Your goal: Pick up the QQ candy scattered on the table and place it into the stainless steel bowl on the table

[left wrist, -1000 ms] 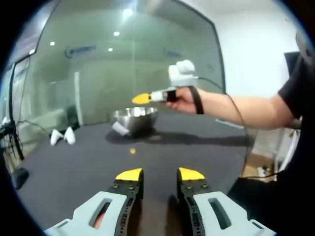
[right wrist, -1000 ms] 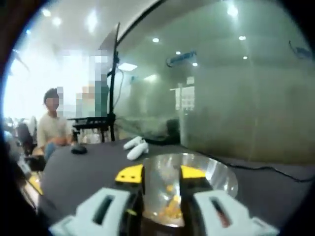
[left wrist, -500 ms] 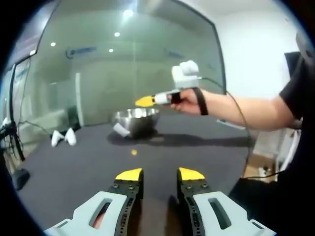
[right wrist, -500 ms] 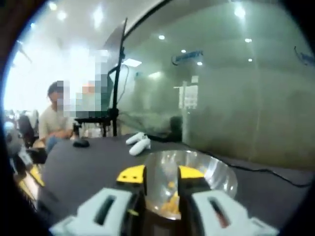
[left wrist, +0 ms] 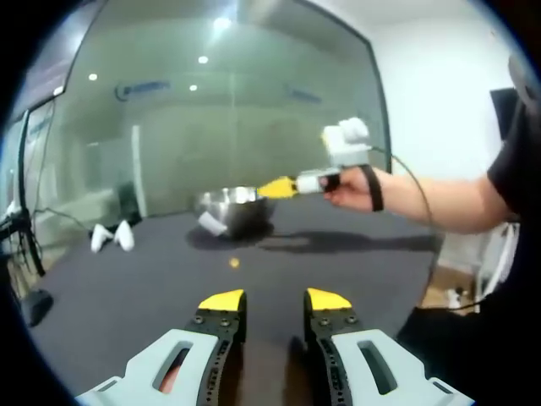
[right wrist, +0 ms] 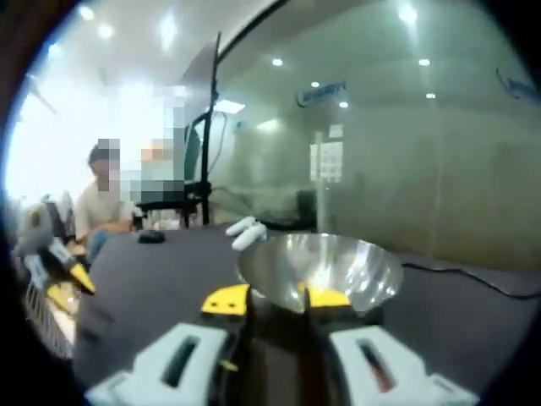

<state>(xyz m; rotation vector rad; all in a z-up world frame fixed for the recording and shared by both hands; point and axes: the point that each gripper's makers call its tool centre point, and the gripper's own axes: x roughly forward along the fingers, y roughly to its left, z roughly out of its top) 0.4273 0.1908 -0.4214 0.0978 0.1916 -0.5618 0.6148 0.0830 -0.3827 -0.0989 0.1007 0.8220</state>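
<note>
Both hand-held grippers are gaping empty: right hand-held gripper [right wrist: 275, 298] hanging before the shiny stainless steel bowl [right wrist: 321, 269]; left hand-held gripper [left wrist: 275, 300] facing one small orange candy [left wrist: 234, 263] lying on the dark worktop [left wrist: 127, 288]

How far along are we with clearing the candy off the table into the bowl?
Nearly done, by the look of it. The round stainless steel bowl stands on the dark table; its contents cannot be made out now. The right tongs sit beside the bowl's rim, and both they and the left tongs hold nothing visible. One small yellow candy lies on the table short of the bowl, ahead of the left tongs.
</note>
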